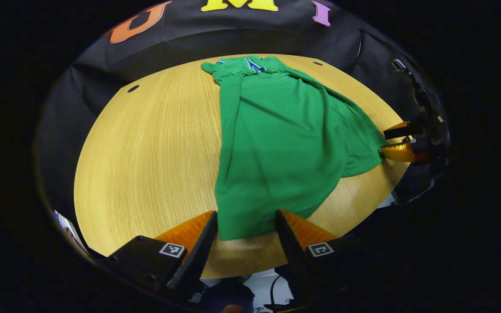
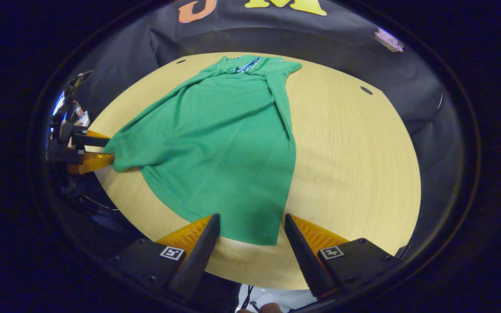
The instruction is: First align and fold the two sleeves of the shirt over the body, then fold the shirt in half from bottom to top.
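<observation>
Two grippers, left gripper (image 1: 245, 226) and right gripper (image 2: 252, 229), gape at the hem corners of the green shirt (image 1: 276, 143) lying flat on the table (image 1: 146, 152); both should pinch evenly, then lift together toward the collar.

A light wooden table (image 1: 146, 148) with visible grain is seen, small dark holes set near its far edge. A green shirt (image 1: 276, 143) is laid flat on it, collar toward the far side, hem at the near edge, sleeves folded inward.
</observation>
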Demonstrator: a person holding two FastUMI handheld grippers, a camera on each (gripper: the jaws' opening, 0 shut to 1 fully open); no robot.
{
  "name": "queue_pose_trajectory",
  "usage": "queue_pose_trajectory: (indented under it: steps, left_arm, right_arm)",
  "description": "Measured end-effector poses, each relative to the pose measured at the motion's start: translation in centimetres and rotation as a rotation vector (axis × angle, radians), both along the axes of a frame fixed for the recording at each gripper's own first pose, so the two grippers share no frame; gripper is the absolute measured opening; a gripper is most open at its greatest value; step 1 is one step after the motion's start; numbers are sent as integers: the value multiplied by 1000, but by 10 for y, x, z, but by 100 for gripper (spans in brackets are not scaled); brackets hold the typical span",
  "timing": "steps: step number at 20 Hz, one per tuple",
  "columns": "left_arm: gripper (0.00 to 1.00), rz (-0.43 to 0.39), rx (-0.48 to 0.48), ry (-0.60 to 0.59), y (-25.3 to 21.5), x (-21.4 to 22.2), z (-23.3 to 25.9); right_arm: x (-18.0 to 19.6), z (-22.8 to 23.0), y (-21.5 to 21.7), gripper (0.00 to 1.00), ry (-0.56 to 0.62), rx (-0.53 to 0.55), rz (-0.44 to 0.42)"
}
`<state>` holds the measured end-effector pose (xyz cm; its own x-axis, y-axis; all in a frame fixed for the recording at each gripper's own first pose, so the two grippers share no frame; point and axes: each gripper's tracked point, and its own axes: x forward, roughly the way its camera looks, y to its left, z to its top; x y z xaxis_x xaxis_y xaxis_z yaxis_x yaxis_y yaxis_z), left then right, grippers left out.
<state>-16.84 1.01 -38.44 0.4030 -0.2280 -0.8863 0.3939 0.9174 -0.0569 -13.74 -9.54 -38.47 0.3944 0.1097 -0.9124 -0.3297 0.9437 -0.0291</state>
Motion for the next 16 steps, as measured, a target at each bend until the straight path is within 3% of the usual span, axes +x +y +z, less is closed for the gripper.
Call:
queue_pose_trajectory:
  steps: [2,4,5,6,8,11,16]
  left_arm:
    - [82,27,5,11,-3,2,-1]
    - [29,66,-10,-10,-7,5,4]
    - [25,86,-29,-23,-9,7,4]
    - [15,96,-51,-32,-11,7,5]
    - [8,90,-116,-12,-19,4,6]
    - [4,84,-182,-3,-20,6,20]
    - [4,60,-192,-98,-16,25,54]
  right_arm:
    - [-2,-1,-1,84,0,1,23]
    - [-2,1,2,36,0,12,23]
    - [-1,0,1,12,13,13,6]
    - [3,1,2,11,15,22,-6]
    - [2,2,2,3,34,30,-40]
    - [3,19,5,3,35,83,-64]
    - [18,53,-2,3,5,179,-165]
